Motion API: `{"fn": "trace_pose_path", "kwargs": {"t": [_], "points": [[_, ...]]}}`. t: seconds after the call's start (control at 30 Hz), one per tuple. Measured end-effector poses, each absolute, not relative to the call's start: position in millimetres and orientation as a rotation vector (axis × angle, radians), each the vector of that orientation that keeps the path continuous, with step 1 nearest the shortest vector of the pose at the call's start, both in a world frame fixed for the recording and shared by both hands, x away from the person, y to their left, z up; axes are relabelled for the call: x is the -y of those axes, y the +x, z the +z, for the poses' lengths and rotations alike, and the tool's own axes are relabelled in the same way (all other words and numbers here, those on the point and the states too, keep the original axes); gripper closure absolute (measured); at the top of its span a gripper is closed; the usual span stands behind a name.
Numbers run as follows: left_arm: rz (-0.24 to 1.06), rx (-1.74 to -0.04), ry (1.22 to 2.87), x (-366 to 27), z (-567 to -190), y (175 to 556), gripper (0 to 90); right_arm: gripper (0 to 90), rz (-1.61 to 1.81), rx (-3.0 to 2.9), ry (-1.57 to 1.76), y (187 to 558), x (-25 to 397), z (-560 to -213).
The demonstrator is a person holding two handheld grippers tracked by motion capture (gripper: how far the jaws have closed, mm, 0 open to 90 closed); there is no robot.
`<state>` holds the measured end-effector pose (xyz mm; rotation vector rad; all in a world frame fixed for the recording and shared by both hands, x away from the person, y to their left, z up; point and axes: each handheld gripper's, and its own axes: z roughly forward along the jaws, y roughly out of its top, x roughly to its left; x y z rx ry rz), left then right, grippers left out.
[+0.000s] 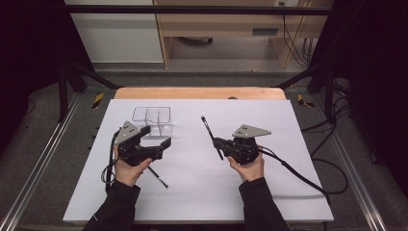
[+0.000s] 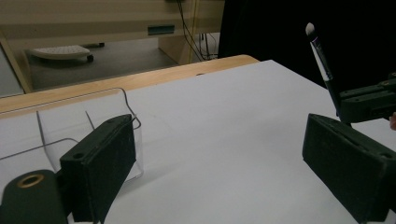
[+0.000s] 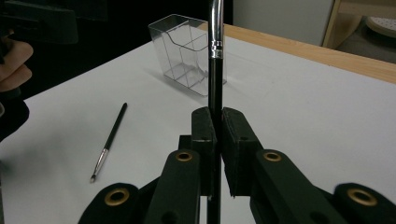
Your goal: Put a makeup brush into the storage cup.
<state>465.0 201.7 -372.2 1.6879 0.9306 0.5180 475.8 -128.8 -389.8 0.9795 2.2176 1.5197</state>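
Note:
My right gripper (image 1: 218, 143) is shut on a black makeup brush (image 1: 209, 131), held upright with its pale tip up (image 2: 321, 59); in the right gripper view the handle (image 3: 215, 84) passes between the closed jaws (image 3: 217, 133). My left gripper (image 1: 156, 136) is open just in front of a clear plastic organiser (image 1: 153, 119). In the left gripper view its jaws stand wide apart (image 2: 224, 172) with nothing between them, and the organiser (image 2: 84, 123) sits behind the left jaw. A second thin brush (image 1: 158, 177) lies flat on the white board near the left hand (image 3: 109, 140).
The white board (image 1: 269, 192) covers most of the wooden table (image 1: 199, 93), with bare room at the centre and right. The clear organiser (image 3: 189, 56) has several compartments. Cables trail from both grippers, the right one (image 1: 308, 182) looping off the board.

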Motion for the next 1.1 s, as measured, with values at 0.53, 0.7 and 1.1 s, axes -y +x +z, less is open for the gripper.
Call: {"fn": "trace_pose_path", "kwargs": {"t": [0.53,0.7,1.1], "points": [[0.49,-0.898,1.678,-178,-368,469,9.0,84.3,1.548,-2.215,0.971,470,126,-391],[0.476,-0.892,1.681,-173,-369,470,9.0,84.3,1.54,-2.22,0.96,469,123,-391],[0.446,-0.878,1.667,-162,-369,470,9.6,84.3,1.56,-2.219,0.938,466,115,-388]]}}
